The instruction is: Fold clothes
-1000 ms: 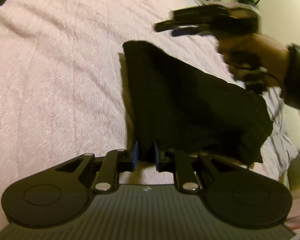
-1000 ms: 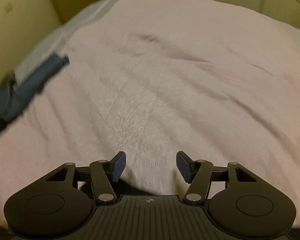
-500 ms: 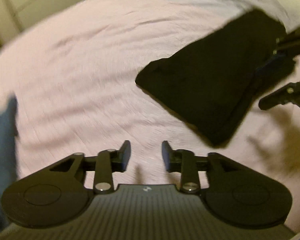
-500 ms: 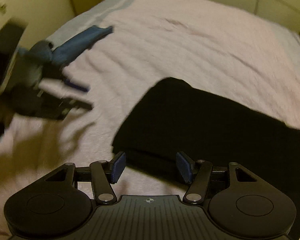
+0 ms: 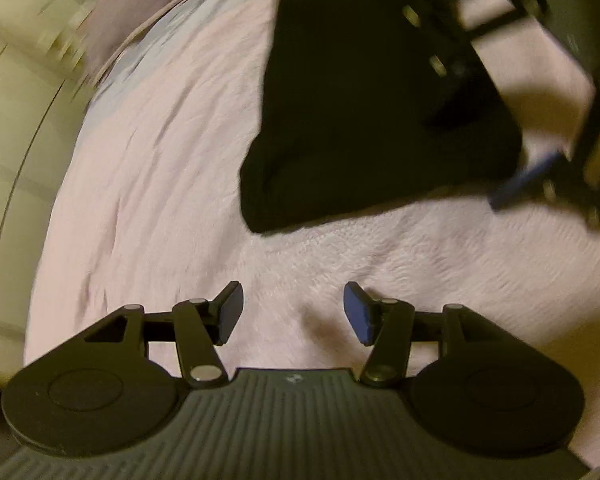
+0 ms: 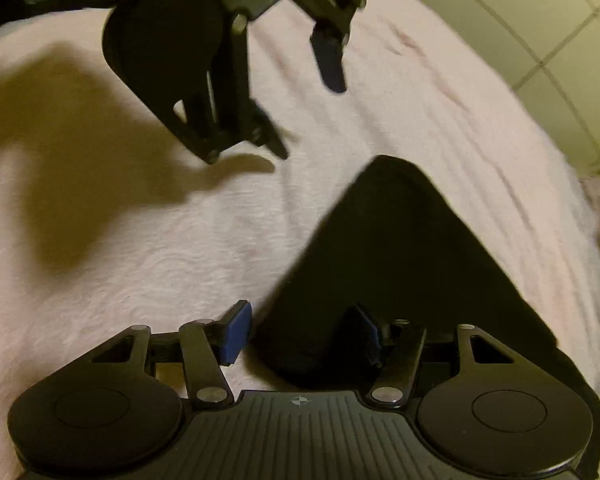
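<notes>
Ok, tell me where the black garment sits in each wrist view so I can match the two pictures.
Left wrist view: the black garment fills the upper centre and right, beyond the open left gripper.
Right wrist view: it lies lower centre to right, a corner between the fingers of the open right gripper.
Shared landmark: the pink bedspread under it.
</notes>
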A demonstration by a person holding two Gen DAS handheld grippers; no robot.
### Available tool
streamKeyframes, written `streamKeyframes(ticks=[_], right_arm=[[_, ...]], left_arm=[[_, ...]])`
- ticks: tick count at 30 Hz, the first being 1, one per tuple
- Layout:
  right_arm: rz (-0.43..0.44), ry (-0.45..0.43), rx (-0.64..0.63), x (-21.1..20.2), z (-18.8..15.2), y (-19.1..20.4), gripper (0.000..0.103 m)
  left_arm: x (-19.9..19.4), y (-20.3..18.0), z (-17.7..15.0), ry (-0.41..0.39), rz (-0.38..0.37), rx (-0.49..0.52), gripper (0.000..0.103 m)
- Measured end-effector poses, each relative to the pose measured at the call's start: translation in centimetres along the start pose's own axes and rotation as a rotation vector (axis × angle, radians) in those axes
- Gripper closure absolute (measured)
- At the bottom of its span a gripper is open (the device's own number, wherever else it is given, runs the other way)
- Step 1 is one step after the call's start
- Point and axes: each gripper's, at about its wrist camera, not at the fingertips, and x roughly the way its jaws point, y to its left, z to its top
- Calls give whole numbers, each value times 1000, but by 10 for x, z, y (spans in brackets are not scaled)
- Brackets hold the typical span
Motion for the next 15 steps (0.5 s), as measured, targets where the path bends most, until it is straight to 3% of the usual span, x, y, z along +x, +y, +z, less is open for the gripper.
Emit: streamKeyframes(ticks=[2, 7, 8, 10, 12, 15], right_arm=[[-1, -12, 29, -8, -3, -7, 77], [10, -33, 83, -31, -9, -27, 86], [13, -29, 88, -33, -8, -29, 87], [20, -29, 109, -36, -3, -36, 89], [17, -26, 110, -41, -6, -38, 90], [5, -18, 93, -51, -18, -36, 92]], left_arm=[[16, -5, -4, -46, 30, 134, 51], [47, -16, -6, -191, 133, 418, 52], [52, -16, -5, -219, 150, 456, 55], [61, -17, -2, -272, 180, 531, 71], [71, -12, 0, -282, 154, 555, 85], [81, -6, 1, -278, 110, 550, 89]])
